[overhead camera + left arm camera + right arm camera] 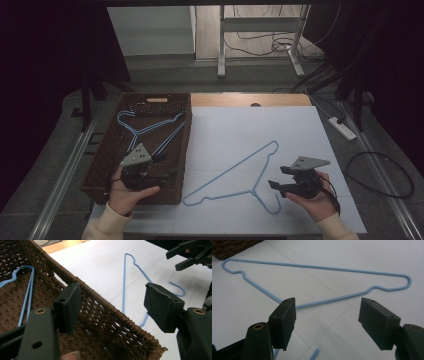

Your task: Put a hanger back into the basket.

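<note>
The right claw [278, 177] hangs released, jaws spread wide, with the blue wire hanger [235, 172] lying flat on the white surface [300, 130] just ahead of it and slightly below; in the right gripper view the hanger's neck runs between the two jaws, which suggests it is lined up for a pinch there. The left claw [167, 175] is also released and holds nothing, poised over the near rim of the brown woven basket [100, 175], probably clear of the way for a drop. Inside the basket, beyond that claw, lie two more blue hangers [150, 131], resting on its floor.
</note>
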Action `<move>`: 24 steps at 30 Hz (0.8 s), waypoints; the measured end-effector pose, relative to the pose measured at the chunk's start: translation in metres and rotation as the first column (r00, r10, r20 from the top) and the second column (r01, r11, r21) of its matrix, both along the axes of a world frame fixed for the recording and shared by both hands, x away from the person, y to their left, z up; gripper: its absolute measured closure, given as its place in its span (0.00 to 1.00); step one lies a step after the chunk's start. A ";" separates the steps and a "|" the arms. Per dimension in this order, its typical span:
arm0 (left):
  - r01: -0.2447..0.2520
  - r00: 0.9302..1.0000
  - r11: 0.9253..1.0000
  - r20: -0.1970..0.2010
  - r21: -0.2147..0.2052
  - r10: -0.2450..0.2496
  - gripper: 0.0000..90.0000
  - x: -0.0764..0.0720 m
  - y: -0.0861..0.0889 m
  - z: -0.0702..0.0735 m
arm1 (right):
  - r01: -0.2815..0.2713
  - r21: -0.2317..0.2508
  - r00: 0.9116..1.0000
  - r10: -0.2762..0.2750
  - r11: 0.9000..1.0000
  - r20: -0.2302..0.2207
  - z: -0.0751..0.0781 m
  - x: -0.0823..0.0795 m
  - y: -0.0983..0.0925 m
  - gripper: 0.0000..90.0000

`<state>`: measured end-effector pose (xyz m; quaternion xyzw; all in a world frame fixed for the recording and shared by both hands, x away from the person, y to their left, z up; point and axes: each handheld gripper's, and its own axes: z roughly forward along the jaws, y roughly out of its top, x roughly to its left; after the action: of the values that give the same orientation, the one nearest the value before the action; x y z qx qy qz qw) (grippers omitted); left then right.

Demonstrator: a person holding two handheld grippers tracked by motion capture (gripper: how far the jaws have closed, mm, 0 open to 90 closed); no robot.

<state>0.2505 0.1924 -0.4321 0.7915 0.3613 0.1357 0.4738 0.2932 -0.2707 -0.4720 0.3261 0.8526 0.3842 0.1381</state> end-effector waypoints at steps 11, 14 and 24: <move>0.009 1.000 1.000 -0.003 0.002 -0.009 0.34 -0.001 -0.004 -0.001 | 0.035 -0.073 0.997 -0.040 0.997 -0.070 -0.003 -0.017 0.020 0.31; 0.009 1.000 1.000 -0.006 0.004 -0.009 0.34 0.000 -0.004 -0.002 | 0.031 -0.108 0.995 -0.041 0.994 -0.093 -0.005 -0.020 0.028 0.31; 0.004 1.000 1.000 -0.007 0.006 -0.004 0.34 0.000 -0.003 -0.002 | 0.012 -0.228 0.986 -0.049 0.974 -0.160 -0.016 -0.021 0.045 0.37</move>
<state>0.2507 0.1892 -0.4340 0.7942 0.3610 0.1331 0.4703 0.2727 -0.2257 -0.4877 0.3519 0.8942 0.2542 0.1096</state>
